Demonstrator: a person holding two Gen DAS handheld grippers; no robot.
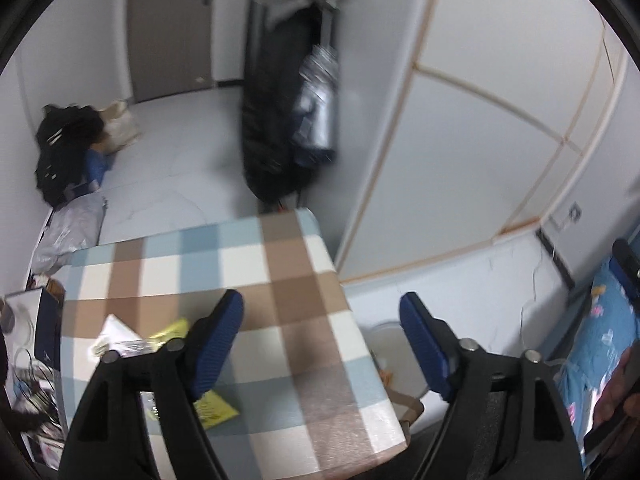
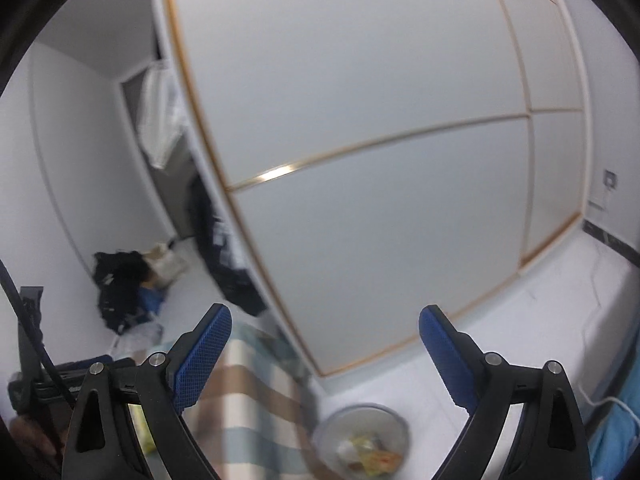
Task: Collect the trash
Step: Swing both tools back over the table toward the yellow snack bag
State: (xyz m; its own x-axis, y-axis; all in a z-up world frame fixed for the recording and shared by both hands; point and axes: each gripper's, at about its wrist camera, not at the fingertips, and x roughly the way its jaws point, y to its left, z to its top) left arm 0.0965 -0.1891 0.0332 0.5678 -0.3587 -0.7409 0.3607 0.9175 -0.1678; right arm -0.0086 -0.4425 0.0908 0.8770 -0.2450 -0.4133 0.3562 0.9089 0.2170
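Both grippers released, nothing between pads: left gripper (image 1: 321, 340) above table (image 1: 248, 280) | right gripper (image 2: 325, 354) | bin (image 2: 362, 436) lower centre: wrappers inside.

text: none legible | yellow wrapper (image 1: 212, 404) print: blurred | labels: none readable

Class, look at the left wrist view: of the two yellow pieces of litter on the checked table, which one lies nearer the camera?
The flat yellow sheet near the table's front edge, below the left claw's left finger. The crumpled yellow wrapper lies farther back.
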